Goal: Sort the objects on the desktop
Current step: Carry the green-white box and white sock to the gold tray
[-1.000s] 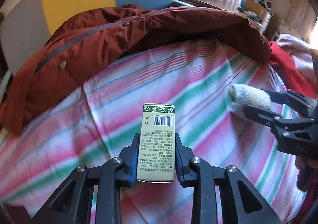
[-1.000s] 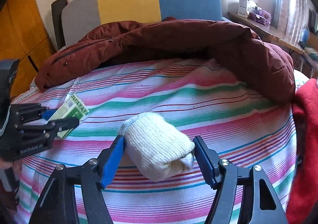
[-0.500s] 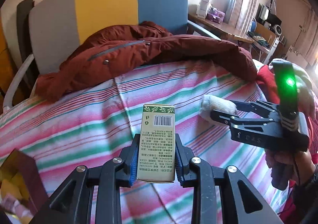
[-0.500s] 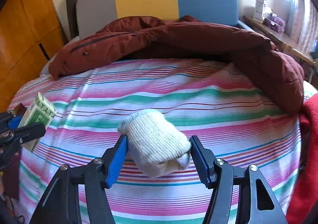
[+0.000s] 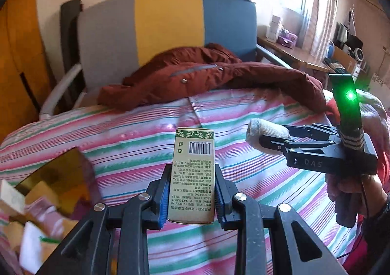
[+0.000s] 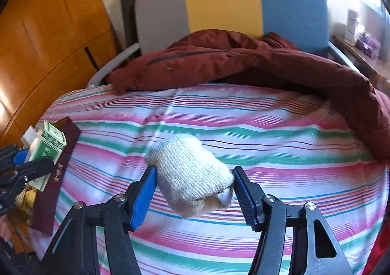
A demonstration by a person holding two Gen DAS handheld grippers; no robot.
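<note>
A striped bedsheet (image 6: 243, 128) in pink, green and white fills the lower half of both views. At its far edge, toward twelve o'clock, a rust-red padded jacket (image 6: 243, 63) lies sprawled against a headboard (image 6: 219, 2) panelled in grey, yellow and blue. Orange wooden cabinet doors (image 6: 48, 31) stand at ten o'clock in the right wrist view.

At eight o'clock in the left wrist view an open dark-red box (image 5: 48, 192) sits at the sheet's left edge, holding blurred small packets.

The right gripper (image 6: 195, 192) is clenched on a rolled cream knitted sock (image 6: 192, 175), both blue pads pressing its sides, the roll lifted clear of the sheet. In the left wrist view that same tool appears at three o'clock, held by a hand (image 5: 351, 189), a green light glowing on its upright stem.

The left gripper (image 5: 192, 199) grasps a narrow green-and-cream carton (image 5: 193, 172) with a barcode and a leaf-patterned band at the top; the carton stands upright between the blue pads, above the sheet. In the right wrist view the carton shows at nine o'clock, over the dark-red box.
</note>
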